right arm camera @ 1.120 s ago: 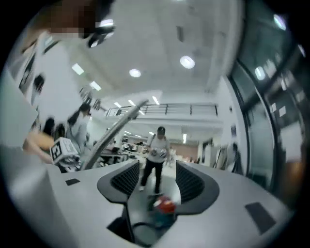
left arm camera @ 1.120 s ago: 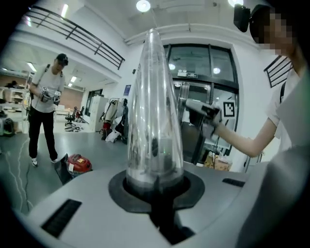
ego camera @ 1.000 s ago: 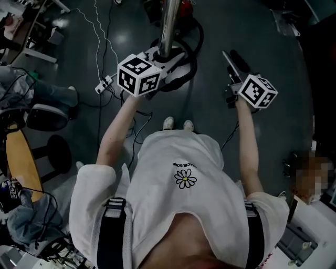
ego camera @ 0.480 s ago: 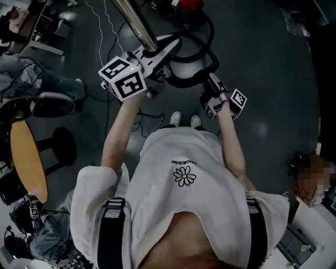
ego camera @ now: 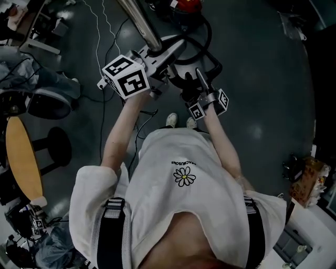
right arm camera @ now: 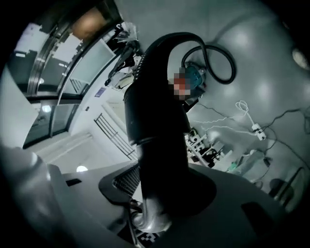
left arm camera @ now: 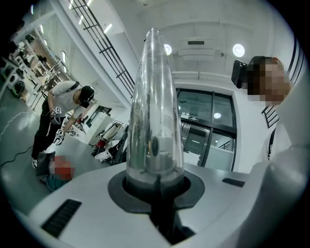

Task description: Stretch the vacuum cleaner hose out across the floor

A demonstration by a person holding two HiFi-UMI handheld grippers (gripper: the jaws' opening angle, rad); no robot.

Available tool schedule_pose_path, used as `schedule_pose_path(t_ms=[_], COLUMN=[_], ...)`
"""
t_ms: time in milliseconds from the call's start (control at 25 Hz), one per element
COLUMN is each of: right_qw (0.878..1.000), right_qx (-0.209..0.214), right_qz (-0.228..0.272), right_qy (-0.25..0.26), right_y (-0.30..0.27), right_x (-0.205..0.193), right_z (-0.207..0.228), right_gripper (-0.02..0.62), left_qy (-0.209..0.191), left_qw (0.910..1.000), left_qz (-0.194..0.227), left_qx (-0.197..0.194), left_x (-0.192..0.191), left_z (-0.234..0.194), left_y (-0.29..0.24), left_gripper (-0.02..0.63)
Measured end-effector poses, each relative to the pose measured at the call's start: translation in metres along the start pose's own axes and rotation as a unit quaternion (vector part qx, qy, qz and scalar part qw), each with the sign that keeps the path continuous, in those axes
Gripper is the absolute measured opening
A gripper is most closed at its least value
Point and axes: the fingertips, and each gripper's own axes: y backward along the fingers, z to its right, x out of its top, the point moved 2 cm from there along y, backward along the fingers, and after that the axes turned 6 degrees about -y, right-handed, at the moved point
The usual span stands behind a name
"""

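**Head view**
- Hose (ego camera: 209,39): black and glossy. It curls in a loose loop on the dark floor (ego camera: 262,79) just ahead of the person's shoes (ego camera: 178,121), not lying straight.
- Hose ends: the far end runs to the red vacuum (ego camera: 188,4) at the top edge. The near end comes up to the right gripper (ego camera: 200,79).
- Tube (ego camera: 137,21): shiny metal, slanting from the top edge down to the left gripper (ego camera: 163,55).
- Left gripper: closed on the tube's lower end.
- Right gripper: just right of the left one, pointing up-frame at the hose.
- Writing: the shirt bears a daisy (ego camera: 185,178) with one line of small capitals above it, too small to read.
- Cubes (ego camera: 126,79): black-and-white square patterns.

**Left gripper view**
- Tube (left arm camera: 155,97): mirror-bright, tapering away upward, rising straight from the left gripper (left arm camera: 157,203).
- Jaws: drawn together and clamped on the tube, with only a narrow dark slit below it.
- Background: a bystander (left arm camera: 60,116) in a white top bends over at left, and glass doors (left arm camera: 203,126) stand behind.

**Right gripper view**
- Hose (right arm camera: 155,111): a wide, smooth black cuff with a silver bend at its base. Beyond it the thinner hose arches over and coils toward the vacuum (right arm camera: 196,77) on the floor.
- Right gripper (right arm camera: 160,198): jaws wide apart, with the cuff standing in the gap.
- Floor: a white cable (right arm camera: 254,128) trails at right.
- Marking: a scrap of square marker pattern at the bottom edge.
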Motion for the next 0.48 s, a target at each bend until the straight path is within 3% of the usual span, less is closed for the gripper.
schedule_pose_path(t_ms=[80,200,320,400,480], right_qw=[0.999,0.993,0.988,0.988,0.988], right_qx=[-0.018,-0.014,-0.003,0.006,0.015], right_qz=[0.048,0.113,0.148,0.15,0.147], right_qy=[0.015,0.037,0.048,0.046,0.04], right_y=[0.004,0.015,0.021,0.021,0.021], right_x=[0.013,0.035,0.051,0.056,0.059], right_z=[-0.003,-0.019,-0.034,-0.04,-0.045], right_gripper=[0.129,0.126,0.124,0.124,0.124], left_qy=[-0.006,-0.006,-0.01,-0.039,-0.105], left_qw=[0.9992,0.9946,0.9963,0.9953,0.9842], left_qz=[-0.04,-0.103,-0.084,-0.089,-0.142], left_qx=[-0.005,0.009,0.012,0.002,-0.006], left_x=[-0.009,-0.028,-0.037,-0.041,-0.047], left_z=[-0.003,-0.005,0.005,0.014,0.023], left_y=[-0.007,-0.015,-0.018,-0.022,-0.026], left_gripper=[0.052,0.057,0.061,0.063,0.103])
